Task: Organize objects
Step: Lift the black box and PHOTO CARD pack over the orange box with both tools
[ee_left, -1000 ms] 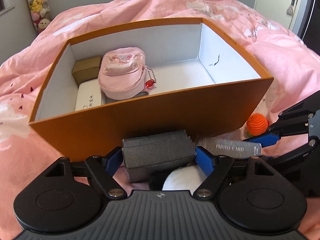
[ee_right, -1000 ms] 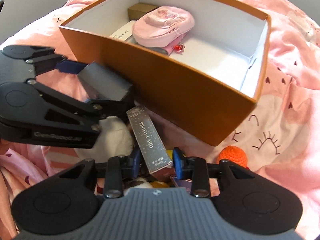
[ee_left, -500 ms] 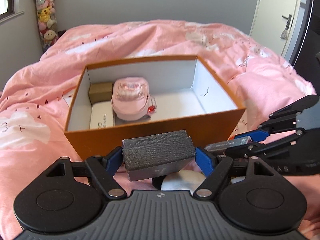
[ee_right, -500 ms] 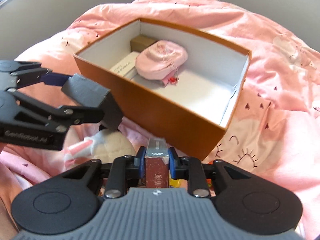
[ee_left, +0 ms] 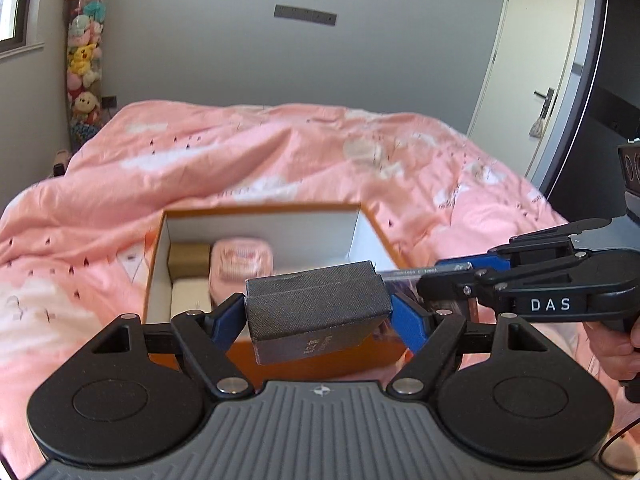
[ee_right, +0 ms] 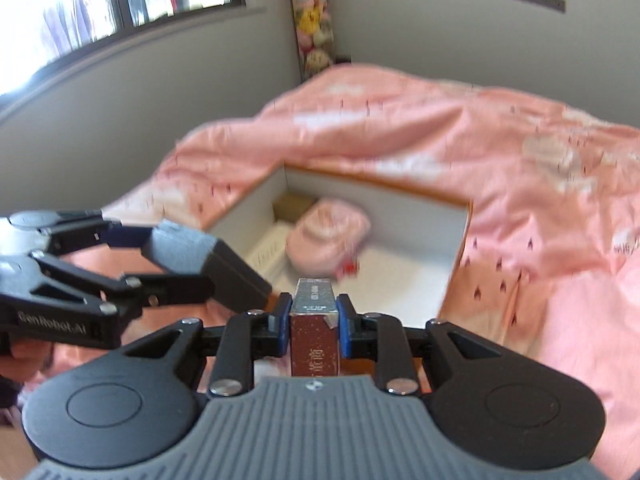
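My left gripper [ee_left: 316, 320] is shut on a grey textured box [ee_left: 312, 300], held in the air over the near wall of the orange storage box [ee_left: 376, 228]. My right gripper [ee_right: 314, 320] is shut on a narrow silver card box [ee_right: 314, 332], end-on to its camera and also lifted. In the left wrist view the right gripper [ee_left: 460, 276] comes in from the right, with the card box [ee_left: 404, 274] close beside the grey box. The orange box [ee_right: 460, 248] holds a pink pouch [ee_right: 326, 240], a small brown box [ee_left: 188, 258] and a white box [ee_left: 190, 296] at its left end.
The orange box sits on a bed with a pink duvet [ee_left: 280, 152]. A column of plush toys [ee_left: 84, 60] stands in the far corner, with a door [ee_left: 532, 60] at the right and a window [ee_right: 100, 12] on the left wall. A person's hand [ee_left: 616, 348] holds the right gripper.
Both grippers have risen off the bed with their boxes and tilted up, so the room now shows. The right jaws closed on the card box, which has turned end-on.
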